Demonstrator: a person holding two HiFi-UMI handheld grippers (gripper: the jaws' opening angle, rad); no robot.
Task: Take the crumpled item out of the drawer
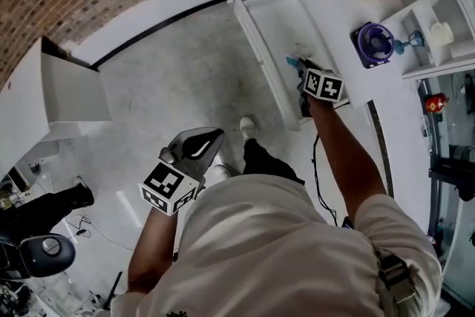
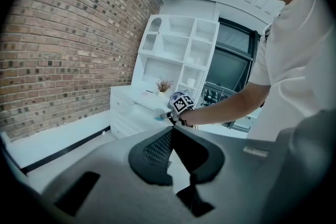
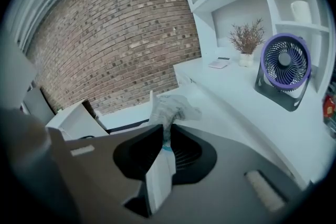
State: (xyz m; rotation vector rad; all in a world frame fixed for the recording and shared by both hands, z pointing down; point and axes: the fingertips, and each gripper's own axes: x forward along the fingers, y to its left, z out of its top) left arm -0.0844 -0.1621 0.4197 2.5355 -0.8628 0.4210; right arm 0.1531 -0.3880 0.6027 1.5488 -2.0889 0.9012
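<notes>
The white drawer (image 1: 260, 48) is seen pulled open from the cabinet. The right arm (image 1: 343, 152) is stretched out over its near end, with the right gripper (image 1: 303, 75) angled downward. The crumpled item (image 3: 171, 106) is pinched between that gripper's narrowly set jaws, its long axis laid along them and its bunched end pointing away. Only a teal-tinged scrap is shown in the head view; the pale wrinkled bulk is revealed in the right gripper view. The left gripper (image 2: 170, 134), held near the body, is closed on nothing.
</notes>
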